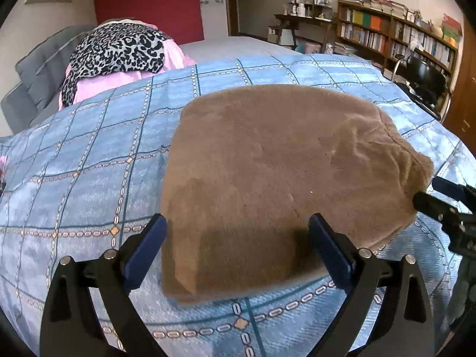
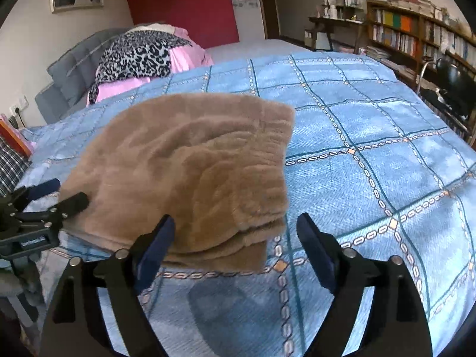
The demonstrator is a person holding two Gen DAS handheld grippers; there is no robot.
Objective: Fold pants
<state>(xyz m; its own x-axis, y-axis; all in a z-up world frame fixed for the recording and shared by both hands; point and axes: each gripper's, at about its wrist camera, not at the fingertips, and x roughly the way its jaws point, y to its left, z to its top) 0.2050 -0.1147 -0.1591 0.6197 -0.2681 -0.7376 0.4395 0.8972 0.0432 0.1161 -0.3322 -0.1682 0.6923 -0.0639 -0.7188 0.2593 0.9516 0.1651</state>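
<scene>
Both tongs, left (image 1: 238, 235) and right (image 2: 235, 233), are seen spread, empty; stacked layers of the folded pants (image 2: 190, 166) are shown only in the right view.

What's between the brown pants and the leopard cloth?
Only bare blue bedspread between pants and leopard cloth; both views show it.
</scene>
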